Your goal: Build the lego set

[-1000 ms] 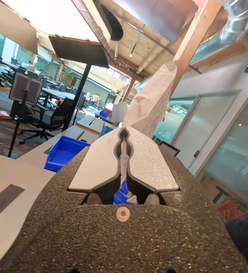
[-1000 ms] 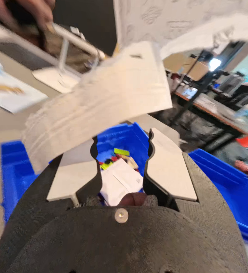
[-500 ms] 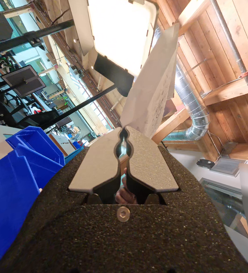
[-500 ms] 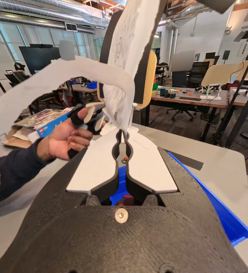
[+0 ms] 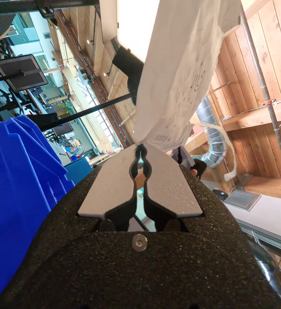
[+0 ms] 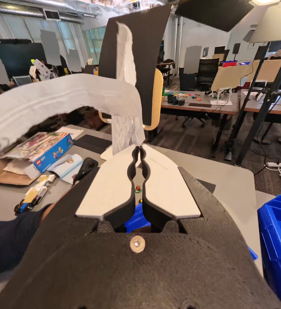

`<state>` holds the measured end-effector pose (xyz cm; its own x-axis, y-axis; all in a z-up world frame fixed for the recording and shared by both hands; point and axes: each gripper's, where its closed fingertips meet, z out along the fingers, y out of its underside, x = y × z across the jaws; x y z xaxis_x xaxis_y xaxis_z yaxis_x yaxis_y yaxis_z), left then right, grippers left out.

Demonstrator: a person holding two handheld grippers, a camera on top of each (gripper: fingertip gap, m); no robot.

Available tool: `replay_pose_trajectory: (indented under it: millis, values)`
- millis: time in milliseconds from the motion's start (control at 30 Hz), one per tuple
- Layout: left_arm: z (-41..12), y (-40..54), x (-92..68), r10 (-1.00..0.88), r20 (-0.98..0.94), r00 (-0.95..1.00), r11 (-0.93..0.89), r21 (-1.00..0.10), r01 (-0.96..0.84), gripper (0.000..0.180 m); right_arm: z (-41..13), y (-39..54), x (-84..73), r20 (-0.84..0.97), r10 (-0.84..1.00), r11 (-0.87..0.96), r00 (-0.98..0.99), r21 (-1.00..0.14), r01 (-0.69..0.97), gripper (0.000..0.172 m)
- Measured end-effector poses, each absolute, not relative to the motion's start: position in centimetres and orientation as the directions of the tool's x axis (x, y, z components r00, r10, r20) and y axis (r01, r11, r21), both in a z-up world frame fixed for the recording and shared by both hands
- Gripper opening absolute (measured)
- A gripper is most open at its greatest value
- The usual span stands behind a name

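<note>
White paper bag pinched at two corners

The white paper bag (image 5: 178, 80), printed with faint grey line drawings, stands up from the closed left gripper (image 5: 140, 145), whose tips pinch its corner; a torn strip (image 5: 226, 142) curls off beside it. The right gripper (image 6: 139, 147) clamps another edge of the bag.

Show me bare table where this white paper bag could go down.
Bare grey table lies right of the right gripper, between the black strip and the blue bin. The left side is crowded: toy box, booklet, cardboard.
</note>
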<state>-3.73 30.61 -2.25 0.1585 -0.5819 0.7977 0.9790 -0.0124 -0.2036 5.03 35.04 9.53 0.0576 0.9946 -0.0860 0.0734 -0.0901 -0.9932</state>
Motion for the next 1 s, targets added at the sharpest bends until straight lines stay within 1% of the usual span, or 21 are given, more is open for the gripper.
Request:
replay_pose_trajectory:
  millis: [133, 233, 333, 367, 500, 600, 800, 900, 1000]
  values:
    - [-1.9, 30.6, -3.2, -0.574, 0.794, 0.199, -0.023, -0.258, 0.966, 0.001, 10.9, 35.0, 4.3, -0.097, 0.994, -0.099, 0.051, -0.995, 0.03, 0.003]
    - [-1.2, 30.0, -3.5, -0.587, 0.768, 0.256, -0.006, -0.32, 0.947, 0.001, 11.9, 35.5, 4.1, -0.106, 0.993, -0.105, 0.061, -0.994, -0.016, 0.009]
    - [-1.0, 29.7, -3.6, -0.588, 0.75, 0.304, -0.003, -0.378, 0.926, 0.001, 12.5, 36.2, 3.9, -0.177, 0.983, -0.175, 0.037, -0.983, -0.055, 0.01]
    - [-0.9, 29.6, -3.7, -0.59, 0.745, 0.31, -0.002, -0.386, 0.923, 0.001, 12.4, 36.4, 3.9, -0.196, 0.98, -0.194, 0.036, -0.979, -0.059, 0.006]
    - [-0.9, 29.4, -4.4, -0.599, 0.741, 0.304, -0.004, -0.382, 0.924, 0.0, 11.3, 37.0, 3.9, -0.178, 0.981, -0.177, 0.081, -0.984, -0.026, 0.004]
    - [-0.7, 29.2, -5.2, -0.589, 0.734, 0.336, 0.018, -0.404, 0.914, 0.0, 9.6, 37.3, 4.5, -0.149, 0.98, -0.153, 0.132, -0.988, 0.021, 0.002]
    - [0.1, 28.4, -6.8, -0.594, 0.748, 0.295, 0.022, -0.352, 0.936, 0.0, 2.9, 36.7, 6.4, -0.102, 0.968, -0.152, 0.227, -0.964, 0.216, 0.0]
    - [0.5, 28.1, -6.7, -0.581, 0.757, 0.299, 0.004, -0.365, 0.931, 0.0, 0.6, 35.5, 7.3, -0.118, 0.969, -0.174, 0.217, -0.95, 0.261, 0.0]
    - [0.7, 28.0, -6.1, -0.552, 0.768, 0.324, -0.028, -0.406, 0.914, 0.0, -0.8, 34.3, 8.4, -0.137, 0.971, -0.19, 0.194, -0.94, 0.285, 0.0]
